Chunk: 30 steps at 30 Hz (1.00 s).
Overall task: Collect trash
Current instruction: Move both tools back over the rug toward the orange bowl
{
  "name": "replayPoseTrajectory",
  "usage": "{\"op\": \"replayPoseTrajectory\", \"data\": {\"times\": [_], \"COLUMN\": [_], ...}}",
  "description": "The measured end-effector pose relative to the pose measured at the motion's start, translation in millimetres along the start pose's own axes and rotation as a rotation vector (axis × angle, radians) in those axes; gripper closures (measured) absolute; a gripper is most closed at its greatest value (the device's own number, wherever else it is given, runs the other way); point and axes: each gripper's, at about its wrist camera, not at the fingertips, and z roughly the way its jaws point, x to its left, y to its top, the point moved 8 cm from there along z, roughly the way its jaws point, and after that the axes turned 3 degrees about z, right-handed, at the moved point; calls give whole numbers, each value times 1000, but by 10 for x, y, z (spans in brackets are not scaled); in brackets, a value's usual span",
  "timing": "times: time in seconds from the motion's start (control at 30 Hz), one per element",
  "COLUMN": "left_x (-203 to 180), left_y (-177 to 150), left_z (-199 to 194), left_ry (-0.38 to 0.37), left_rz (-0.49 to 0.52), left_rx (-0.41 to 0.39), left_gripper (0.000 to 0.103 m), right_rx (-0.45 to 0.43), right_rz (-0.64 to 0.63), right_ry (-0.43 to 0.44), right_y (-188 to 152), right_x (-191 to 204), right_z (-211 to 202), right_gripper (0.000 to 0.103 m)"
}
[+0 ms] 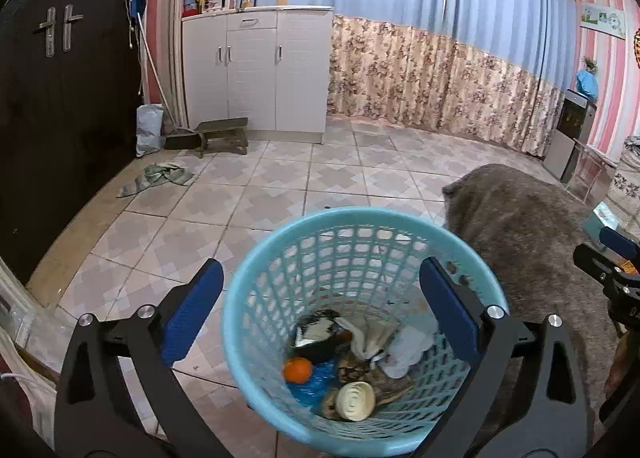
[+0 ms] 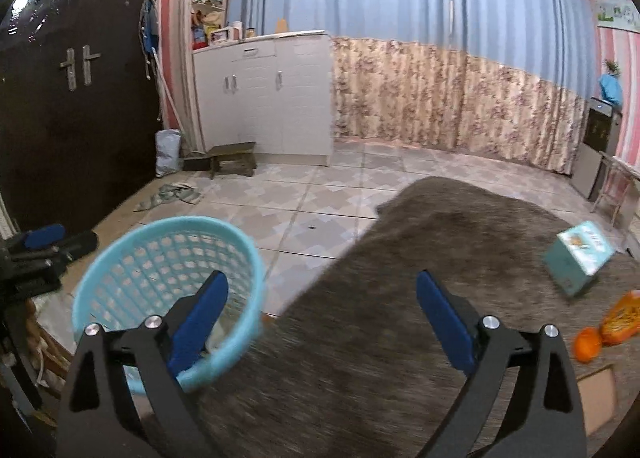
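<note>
The basket (image 1: 360, 322) is standing upright on the floor, just beside the rug (image 2: 400, 298). Trash is lying inside. Both grippers (image 1: 320, 310) (image 2: 320, 310) are gaping wide, holding nothing. A box (image 2: 580, 256) and orange (image 2: 587, 344) are sitting on the rug.

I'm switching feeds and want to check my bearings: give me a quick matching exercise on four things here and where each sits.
Things:
1. orange fruit
2. teal box
3. crumpled cloth
4. wooden stool

Places:
A. on the grey rug
B. in front of the white cabinet
C. inside the blue basket
D. on the tiles near the dark door

Pairs: 1-C, 2-A, 3-D, 4-B
</note>
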Motion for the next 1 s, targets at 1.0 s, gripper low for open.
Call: {"op": "replayPoseTrajectory", "data": {"times": [1.0], "left_x": [-1900], "left_y": [44], "left_z": [-284], "left_ry": [-165], "left_rz": [125], "left_rx": [-81], "left_gripper": [6], "right_rx": [-20], "right_rz": [206], "right_ry": [-491], "right_y": [-677], "right_x": [-3120], "right_z": [-1530], "right_gripper": [5]}}
